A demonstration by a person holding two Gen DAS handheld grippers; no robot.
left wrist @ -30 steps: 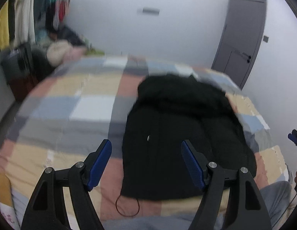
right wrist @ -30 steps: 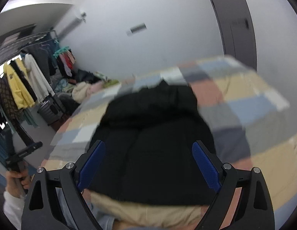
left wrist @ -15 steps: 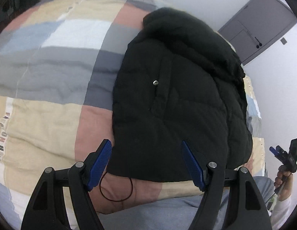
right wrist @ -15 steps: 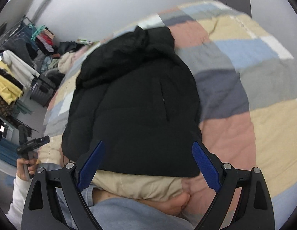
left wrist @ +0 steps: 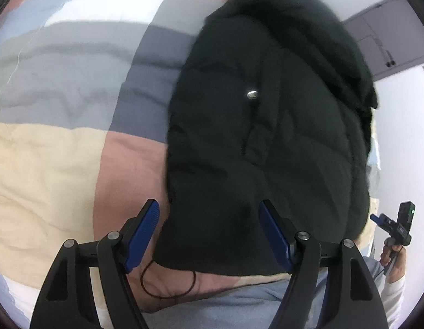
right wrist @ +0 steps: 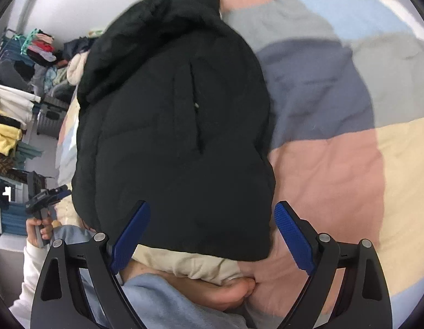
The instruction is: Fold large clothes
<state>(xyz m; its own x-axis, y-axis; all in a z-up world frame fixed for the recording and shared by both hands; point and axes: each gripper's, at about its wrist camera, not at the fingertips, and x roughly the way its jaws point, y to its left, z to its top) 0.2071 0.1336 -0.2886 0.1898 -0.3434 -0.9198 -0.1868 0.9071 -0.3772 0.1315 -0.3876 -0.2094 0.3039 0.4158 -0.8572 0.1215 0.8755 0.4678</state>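
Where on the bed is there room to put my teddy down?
Bare quilt lies left of the black jacket, and more on its other side. The near edge is crowded: jacket hem, drawstring loop, a bare foot.

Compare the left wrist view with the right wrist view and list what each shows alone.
Left wrist only: a grey door and a silver snap on the jacket.

Right wrist only: a clothes rack and a bare foot.

Both: the black puffer jacket on the patchwork quilt, between open hand-held gripper fingers.
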